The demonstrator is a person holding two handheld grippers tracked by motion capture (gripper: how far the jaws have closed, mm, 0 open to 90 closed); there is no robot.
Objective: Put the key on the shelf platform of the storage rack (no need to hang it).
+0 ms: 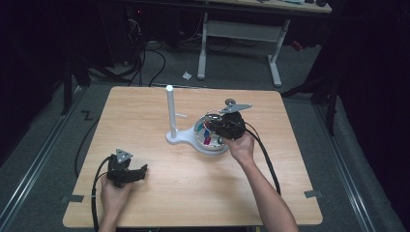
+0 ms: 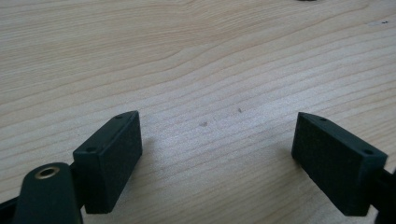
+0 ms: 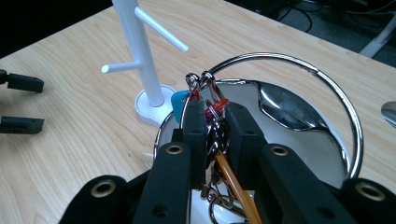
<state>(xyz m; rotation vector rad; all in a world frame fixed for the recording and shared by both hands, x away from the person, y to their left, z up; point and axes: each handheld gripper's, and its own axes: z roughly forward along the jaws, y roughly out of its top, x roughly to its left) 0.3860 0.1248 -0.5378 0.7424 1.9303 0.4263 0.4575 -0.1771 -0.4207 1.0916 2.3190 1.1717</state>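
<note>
At centre frame, the right gripper [image 3: 215, 122] clamps a bunch of keys [image 3: 215, 135] over the white dish [image 1: 200, 142]. Lower left, the left gripper [image 2: 217, 140] rests gaping on the table [image 1: 193, 188].

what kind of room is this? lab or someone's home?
Most likely a lab or workshop: a bare wooden table on grey carpet, loose cables trailing over the floor behind it, and a height-adjustable desk frame at the back.

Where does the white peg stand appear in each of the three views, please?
High view: white peg stand at table centre, left of the bowl.
Left gripper view: not in it.
Right gripper view: upper left, behind the bowl.
Shared landmark: the bowl.
</note>
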